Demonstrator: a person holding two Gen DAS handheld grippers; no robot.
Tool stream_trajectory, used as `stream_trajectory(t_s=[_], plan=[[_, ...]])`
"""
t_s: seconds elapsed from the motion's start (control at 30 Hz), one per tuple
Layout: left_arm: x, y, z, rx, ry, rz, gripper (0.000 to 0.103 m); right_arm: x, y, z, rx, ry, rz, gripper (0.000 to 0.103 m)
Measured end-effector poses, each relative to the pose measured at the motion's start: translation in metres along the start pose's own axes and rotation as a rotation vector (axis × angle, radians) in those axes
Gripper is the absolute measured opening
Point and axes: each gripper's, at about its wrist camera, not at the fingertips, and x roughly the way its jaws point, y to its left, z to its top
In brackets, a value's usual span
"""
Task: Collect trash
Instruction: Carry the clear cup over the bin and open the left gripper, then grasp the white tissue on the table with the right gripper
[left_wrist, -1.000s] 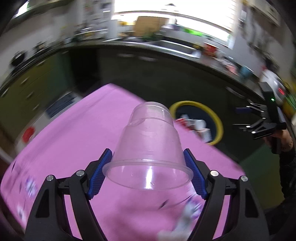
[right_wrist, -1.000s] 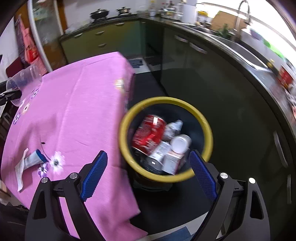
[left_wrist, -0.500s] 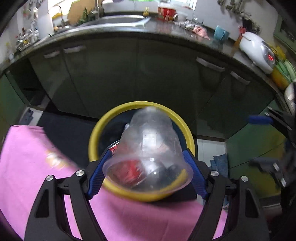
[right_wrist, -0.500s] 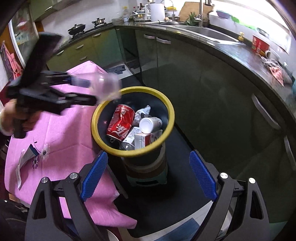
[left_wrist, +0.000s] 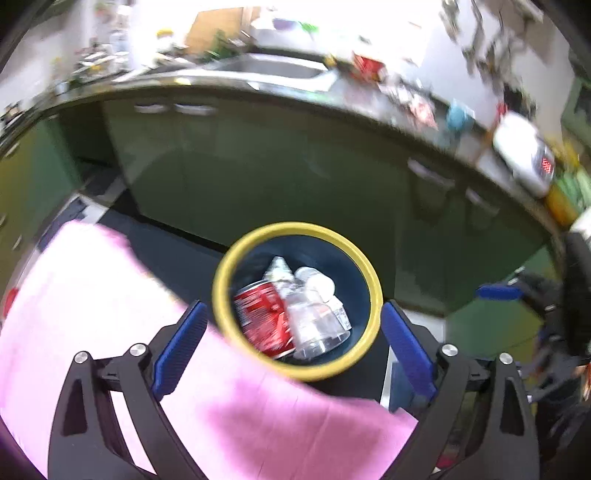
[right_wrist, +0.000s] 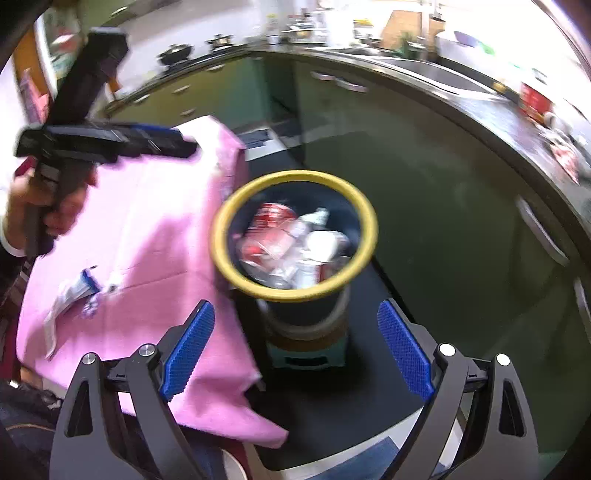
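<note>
The yellow-rimmed trash bin (left_wrist: 295, 227) stands on the floor beside the pink-clothed table (left_wrist: 92, 314). A clear plastic cup (left_wrist: 314, 325) lies inside it on a red can (left_wrist: 262, 317) and other litter. My left gripper (left_wrist: 293, 306) hovers above the bin, its jaws opening, with nothing between them. The right gripper (right_wrist: 295, 310) is open and empty, aimed at the same bin (right_wrist: 295, 177) from the other side. In the right wrist view the left gripper (right_wrist: 162, 142) shows side-on, held by a hand. A crumpled white and blue wrapper (right_wrist: 74, 291) lies on the cloth (right_wrist: 155, 229).
The bin sits on a teal stool (right_wrist: 306, 358) on dark floor. Green cabinets (left_wrist: 258, 166) under a black counter with a sink (left_wrist: 273, 68) curve behind it. A blue pad (left_wrist: 498, 292) of the right gripper shows at the left wrist view's right edge.
My left gripper swung from over the table to above the bin and spread its jaws; the clear cup left them and now lies in the bin. The right gripper drifted slightly.
</note>
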Motion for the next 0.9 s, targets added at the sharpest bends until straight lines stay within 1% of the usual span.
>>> stream_trajectory(t_s=[0.03, 0.1, 0.13, 0.17, 0.2, 0.3, 0.33, 0.4, 0.43, 0.47, 0.53, 0.63, 0.7, 0.8, 0.87, 0.9], plan=[[-0.015, 0.004, -0.006, -0.014, -0.018, 0.013, 0.092, 0.002, 0.009, 0.001, -0.019, 0.002, 0.02, 0.089], [-0.055, 0.016, -0.028, -0.048, -0.062, 0.075, 0.092, 0.006, 0.035, 0.002, -0.078, 0.01, 0.068, 0.089], [-0.066, 0.021, -0.035, -0.058, -0.071, 0.098, 0.092, 0.008, 0.049, 0.002, -0.113, 0.012, 0.097, 0.089], [-0.084, 0.028, -0.049, -0.073, -0.086, 0.137, 0.092, 0.009, 0.063, 0.002, -0.146, 0.012, 0.128, 0.089], [-0.095, 0.031, -0.057, -0.083, -0.096, 0.16, 0.092, 0.011, 0.083, 0.002, -0.187, 0.013, 0.174, 0.089], [-0.143, 0.049, -0.107, -0.154, -0.142, 0.239, 0.093, 0.018, 0.131, 0.001, -0.276, 0.021, 0.279, 0.089], [-0.153, 0.053, -0.12, -0.172, -0.15, 0.256, 0.093, 0.022, 0.146, 0.0, -0.299, 0.029, 0.319, 0.089], [-0.177, 0.06, -0.152, -0.221, -0.17, 0.316, 0.093, 0.031, 0.183, -0.004, -0.352, 0.065, 0.412, 0.089], [-0.186, 0.064, -0.163, -0.236, -0.18, 0.337, 0.093, 0.035, 0.196, -0.006, -0.365, 0.078, 0.437, 0.089], [-0.197, 0.066, -0.178, -0.254, -0.194, 0.368, 0.093, 0.041, 0.214, -0.009, -0.387, 0.104, 0.477, 0.088], [-0.215, 0.069, -0.202, -0.279, -0.213, 0.408, 0.093, 0.05, 0.239, -0.016, -0.408, 0.148, 0.528, 0.079], [-0.234, 0.07, -0.23, -0.303, -0.236, 0.456, 0.093, 0.065, 0.27, -0.028, -0.435, 0.208, 0.546, 0.073], [-0.242, 0.069, -0.246, -0.318, -0.242, 0.483, 0.093, 0.074, 0.283, -0.032, -0.434, 0.237, 0.554, 0.07], [-0.251, 0.071, -0.264, -0.337, -0.249, 0.491, 0.093, 0.081, 0.299, -0.035, -0.425, 0.266, 0.567, 0.069], [-0.252, 0.071, -0.27, -0.355, -0.255, 0.484, 0.093, 0.086, 0.311, -0.038, -0.423, 0.286, 0.571, 0.067], [-0.254, 0.072, -0.274, -0.367, -0.259, 0.479, 0.094, 0.088, 0.315, -0.038, -0.424, 0.295, 0.573, 0.064]])
